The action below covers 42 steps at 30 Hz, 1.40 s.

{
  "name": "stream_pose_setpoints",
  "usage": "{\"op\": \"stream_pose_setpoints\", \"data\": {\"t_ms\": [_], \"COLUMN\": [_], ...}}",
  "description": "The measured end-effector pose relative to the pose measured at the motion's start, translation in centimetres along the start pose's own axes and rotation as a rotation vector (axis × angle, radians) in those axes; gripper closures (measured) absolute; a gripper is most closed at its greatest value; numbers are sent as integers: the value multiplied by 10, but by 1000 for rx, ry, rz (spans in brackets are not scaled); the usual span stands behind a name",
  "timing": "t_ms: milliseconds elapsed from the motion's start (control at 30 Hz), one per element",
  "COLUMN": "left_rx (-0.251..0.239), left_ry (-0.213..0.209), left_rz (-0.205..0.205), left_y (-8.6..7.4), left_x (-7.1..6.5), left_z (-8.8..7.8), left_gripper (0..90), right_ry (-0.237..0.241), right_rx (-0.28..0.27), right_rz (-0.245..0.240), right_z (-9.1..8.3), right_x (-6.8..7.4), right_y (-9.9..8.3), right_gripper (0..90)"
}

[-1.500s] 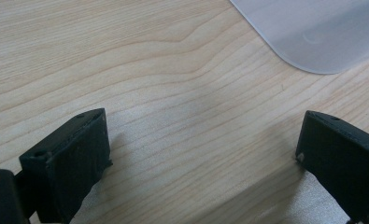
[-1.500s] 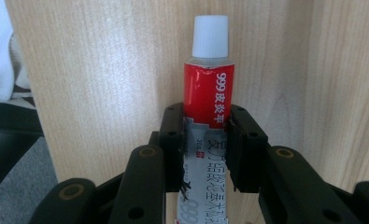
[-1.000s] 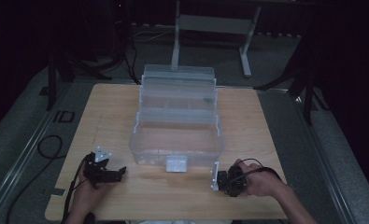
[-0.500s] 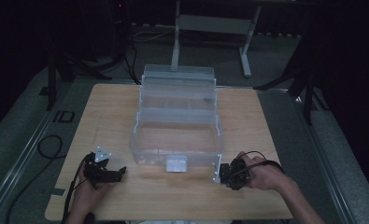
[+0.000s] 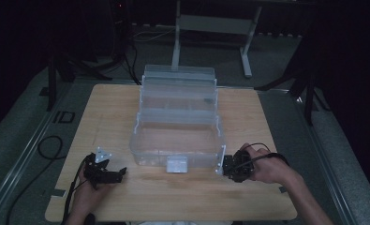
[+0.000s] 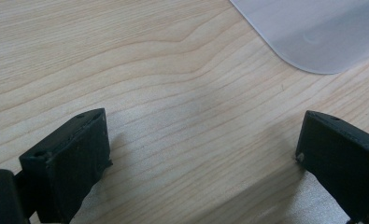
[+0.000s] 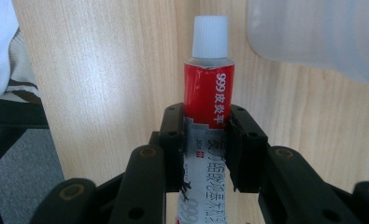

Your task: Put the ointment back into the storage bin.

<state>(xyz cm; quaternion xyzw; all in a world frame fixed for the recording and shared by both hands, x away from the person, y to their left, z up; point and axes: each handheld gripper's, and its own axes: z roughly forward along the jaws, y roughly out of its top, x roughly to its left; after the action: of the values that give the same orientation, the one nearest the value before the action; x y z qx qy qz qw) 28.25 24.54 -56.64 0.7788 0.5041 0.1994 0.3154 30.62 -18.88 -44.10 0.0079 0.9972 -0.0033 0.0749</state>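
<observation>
At the bottom of the high view, two forearms come in over the near edge of the wooden table [image 5: 126,206]. The left gripper [image 5: 108,174] is in the lower left of that frame, held low over the wood, a little apart from the front left corner of the clear plastic box [image 5: 178,140]. In the left gripper view, its two black jaws stand wide apart at the lower left and lower right of the frame, with only bare wood grain between them. A rounded corner of the clear box shows at the upper right of that frame.

The right gripper [image 5: 227,166] is in the lower right part of the high view, just beside the front right corner of the box, and a hand [image 5: 267,168] holds it. In the right gripper view, the jaws are closed on a red and white tube [image 7: 209,93] in the middle of the frame. The tube has a white ribbed cap [image 7: 210,36] that points to the top of the frame, and the jaws press it at the silver-white lower part. The clear box shows at the upper right of this frame.

Farther in the high view, the box stands open in the middle of the table, and its tiered trays step up toward the far side. A small white latch [image 5: 177,164] is on its front wall. Behind the table, at the top of the frame, a grey metal stand [image 5: 210,28] is on the dark floor.
</observation>
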Motion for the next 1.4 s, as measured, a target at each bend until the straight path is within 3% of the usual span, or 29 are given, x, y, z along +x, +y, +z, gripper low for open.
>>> {"op": "stream_pose_setpoints", "data": {"t_ms": [767,1400], "left_rx": [1,0], "left_ry": [0,0], "left_rz": [0,-1], "left_y": [0,0], "left_x": [0,0], "left_z": [0,0], "left_gripper": [33,32], "right_ry": [-45,-65], "right_rx": [-29,-41], "right_rz": [11,8], "right_z": [-35,-51], "right_x": [-16,-30], "right_y": [2,8], "right_gripper": [700,700]}}
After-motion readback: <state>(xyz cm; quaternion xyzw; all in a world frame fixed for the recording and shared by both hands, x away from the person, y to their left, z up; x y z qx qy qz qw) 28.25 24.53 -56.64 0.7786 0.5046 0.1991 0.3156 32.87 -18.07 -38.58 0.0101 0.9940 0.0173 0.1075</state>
